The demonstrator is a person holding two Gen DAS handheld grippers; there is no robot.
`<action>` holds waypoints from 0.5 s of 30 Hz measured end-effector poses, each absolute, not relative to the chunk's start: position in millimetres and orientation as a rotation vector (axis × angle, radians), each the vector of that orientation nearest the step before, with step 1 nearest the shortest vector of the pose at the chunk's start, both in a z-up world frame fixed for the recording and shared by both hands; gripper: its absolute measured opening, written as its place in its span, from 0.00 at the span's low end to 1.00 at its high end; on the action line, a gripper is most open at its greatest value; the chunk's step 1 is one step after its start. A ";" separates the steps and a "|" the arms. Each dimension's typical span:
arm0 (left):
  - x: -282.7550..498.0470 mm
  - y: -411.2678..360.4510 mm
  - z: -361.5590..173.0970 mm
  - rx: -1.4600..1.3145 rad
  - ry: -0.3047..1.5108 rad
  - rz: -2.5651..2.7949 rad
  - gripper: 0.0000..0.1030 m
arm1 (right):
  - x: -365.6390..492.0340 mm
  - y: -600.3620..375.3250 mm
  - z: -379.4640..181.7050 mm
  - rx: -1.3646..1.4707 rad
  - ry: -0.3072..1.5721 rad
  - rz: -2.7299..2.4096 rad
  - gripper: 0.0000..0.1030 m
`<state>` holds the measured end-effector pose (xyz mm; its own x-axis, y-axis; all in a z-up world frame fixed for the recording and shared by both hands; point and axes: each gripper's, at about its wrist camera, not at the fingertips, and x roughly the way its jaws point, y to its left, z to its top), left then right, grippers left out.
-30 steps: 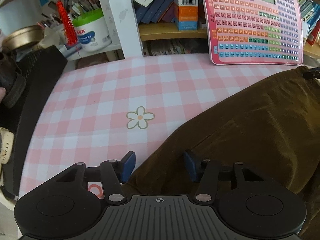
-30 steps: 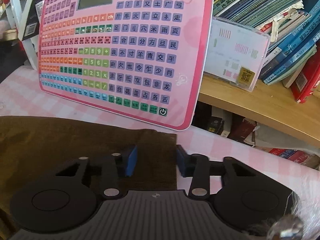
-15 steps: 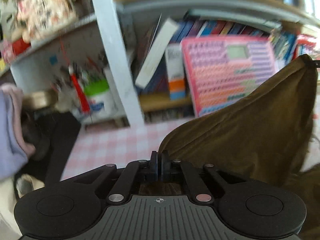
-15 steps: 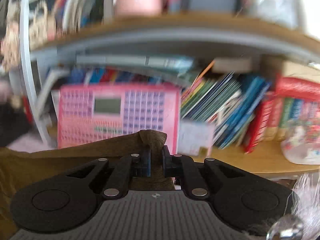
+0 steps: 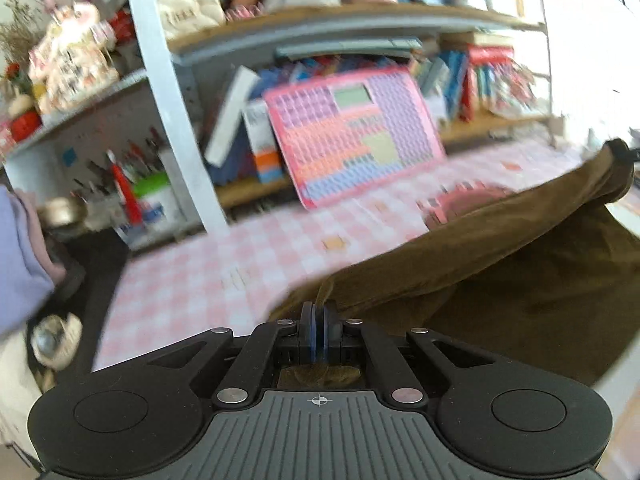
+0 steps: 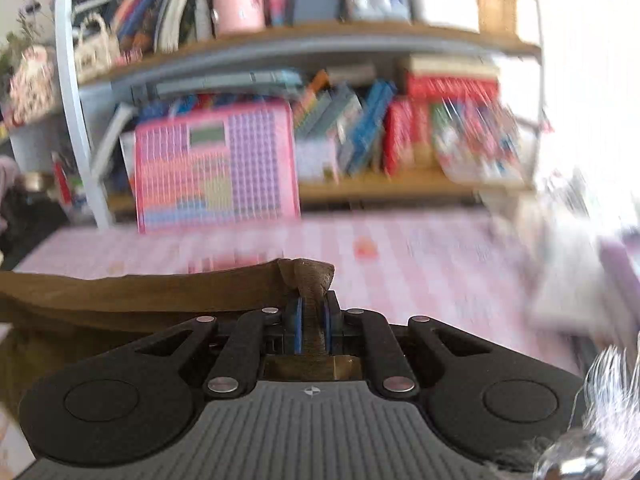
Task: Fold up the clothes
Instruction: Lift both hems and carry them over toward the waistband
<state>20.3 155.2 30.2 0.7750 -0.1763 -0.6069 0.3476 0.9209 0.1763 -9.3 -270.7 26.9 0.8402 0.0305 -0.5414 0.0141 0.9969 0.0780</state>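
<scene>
On the far left of the left wrist view I see a pale purple sleeve [image 5: 18,264] and a cup of pens [image 5: 140,196] on the low shelf. Then comes my left hand-held gripper [image 5: 319,322]. Its log says the jaws are opening a little, but I see them almost closed, with a thin edge of the brown cloth [image 5: 500,276] pinched between the pads. The cloth hangs up off the pink checked bench [image 5: 192,280] and stretches away to the right, where its other corner is held high. A pink toy keyboard [image 5: 352,136] leans on the books behind it.

My right hand-held gripper [image 6: 311,322] is nearly closed on a thick bunch of that same cloth, which pokes up past the pads.

I think the left pinch is the weak one. It holds so little cloth that a quick pull could slip it free, and the fold would fall crooked. If I swing too far back, the cloth could knock the toy keyboard over.
</scene>
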 end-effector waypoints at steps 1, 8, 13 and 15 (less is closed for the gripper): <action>15.5 156.8 26.0 0.284 0.641 -0.292 0.11 | -21.8 -269.6 17.7 0.090 0.600 -0.012 0.10; -22.9 175.1 13.4 0.169 0.724 -0.287 0.42 | -76.5 -269.6 -23.8 0.259 0.761 -0.204 0.43; -36.3 202.6 6.0 -0.168 0.805 -0.260 0.46 | -98.9 -267.9 -28.2 0.396 0.817 -0.216 0.48; -34.1 212.4 0.5 -0.359 0.840 -0.246 0.46 | -104.1 -265.1 -26.9 0.450 0.826 -0.204 0.50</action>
<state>-34.1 212.4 0.5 0.6443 -0.3513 -0.6793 0.0711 0.9119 -0.4041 -104.1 -265.1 -26.9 0.6654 -0.0020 -0.7465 0.3460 0.8869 0.3061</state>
